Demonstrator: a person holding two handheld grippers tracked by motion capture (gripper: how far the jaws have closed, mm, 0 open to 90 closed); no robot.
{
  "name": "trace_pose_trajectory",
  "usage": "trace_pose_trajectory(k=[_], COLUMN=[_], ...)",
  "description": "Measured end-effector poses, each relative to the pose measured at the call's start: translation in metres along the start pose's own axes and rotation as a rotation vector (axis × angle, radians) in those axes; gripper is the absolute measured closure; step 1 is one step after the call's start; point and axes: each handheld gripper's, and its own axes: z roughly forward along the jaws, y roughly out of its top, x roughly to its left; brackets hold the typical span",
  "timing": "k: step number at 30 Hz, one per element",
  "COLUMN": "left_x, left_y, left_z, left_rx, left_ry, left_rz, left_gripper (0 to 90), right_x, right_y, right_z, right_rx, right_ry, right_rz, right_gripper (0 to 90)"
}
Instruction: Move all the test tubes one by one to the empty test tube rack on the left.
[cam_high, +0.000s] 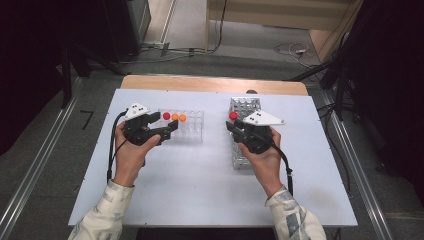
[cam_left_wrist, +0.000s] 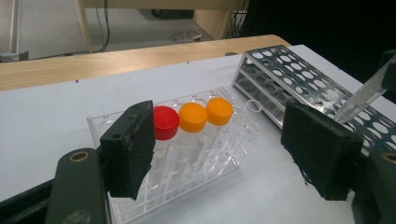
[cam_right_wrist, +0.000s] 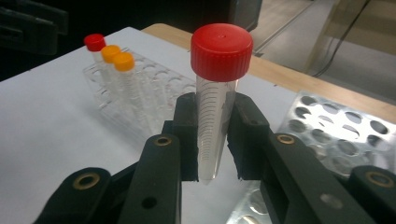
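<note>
Item: red-capped tube (cam_right_wrist: 215, 100), clear plastic, conical tip, printed graduations on the wall. Held in the right gripper (cam_right_wrist: 212, 140), whose black pads clench the lower barrel on either side. Long axis roughly upright as the right gripper view has it, red cap on top, pointed tip hanging free below the pads. In the high view the red cap (cam_high: 233, 115) sits at the front of the right gripper (cam_high: 235, 125), over the near-left edge of the metal rack (cam_high: 243, 106).

Right hand (cam_high: 262, 157): wrapped around the gripper body; patterned sleeve at the wrist.

Metal rack: perforated silver frame, rows of round holes, standing on the right half of the white table (cam_high: 200, 180). In the left gripper view the tube's clear barrel (cam_left_wrist: 359, 100) slants above it.

Clear rack (cam_high: 187, 127): transparent plastic, left of the metal rack and apart from it. Holds three capped tubes upright in one row: one red cap (cam_left_wrist: 164, 122), then two orange caps (cam_left_wrist: 192, 117), side by side and touching.

Left gripper (cam_high: 162, 132): jaws released and standing wide, nothing between the pads, one pad (cam_left_wrist: 130, 149) just in front of the clear rack's near end. Its jaws have eased slightly inward just now. Left hand (cam_high: 127, 152) grips the body.

Table: white top, wooden strip along the far edge.
</note>
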Motion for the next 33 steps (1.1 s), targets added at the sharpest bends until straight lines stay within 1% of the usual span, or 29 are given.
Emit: trace_pose_trajectory(k=[6, 7, 8, 11, 17, 22, 24, 27, 28, 29, 31, 33], left_x=[-0.005, -0.007, -0.008, -0.012, -0.022, -0.032, -0.036, -0.04, -0.041, -0.042, -0.043, -0.043], left_y=[0.0, 0.0, -0.001, -0.001, -0.002, -0.003, -0.004, -0.007, -0.008, -0.009, -0.01, -0.011], left_z=[-0.001, -0.001, -0.001, -0.001, 0.0, 0.001, 0.002, 0.006, 0.007, 0.009, 0.01, 0.01], left_rx=[0.001, 0.001, 0.003, 0.012, 0.019, 0.028, 0.036, 0.057, 0.059, 0.063, 0.074, 0.073], left_ry=[-0.014, -0.019, -0.022, -0.038, -0.065, -0.099, -0.113, -0.13, -0.129, -0.132, -0.134, -0.126], left_rz=[0.015, 0.016, 0.021, 0.033, 0.057, 0.08, 0.09, 0.109, 0.107, 0.114, 0.121, 0.126], left_gripper=[29.7, 29.9, 30.1, 30.4, 32.2, 35.9, 38.6, 44.8, 47.4, 50.2, 57.0, 67.6], right_x=[0.017, 0.019, 0.024, 0.033, 0.051, 0.06, 0.064, 0.072, 0.074, 0.076, 0.08, 0.083], right_y=[-0.008, -0.009, -0.01, -0.012, -0.016, -0.015, -0.015, -0.013, -0.012, -0.012, -0.01, -0.009], right_z=[0.019, 0.021, 0.025, 0.034, 0.054, 0.065, 0.068, 0.071, 0.072, 0.072, 0.072, 0.073], right_rx=[0.036, 0.035, 0.039, 0.056, 0.094, 0.106, 0.114, 0.111, 0.11, 0.108, 0.105, 0.099], right_ry=[0.047, 0.056, 0.069, 0.089, 0.121, 0.138, 0.146, 0.161, 0.168, 0.171, 0.181, 0.187], right_rz=[-0.009, -0.011, -0.004, -0.016, -0.037, -0.046, -0.041, -0.051, -0.053, -0.053, -0.06, -0.07], right_gripper=[71.6, 71.6, 71.6, 71.6, 71.6, 71.7, 71.7, 71.6, 71.7, 71.7, 71.7, 71.7])
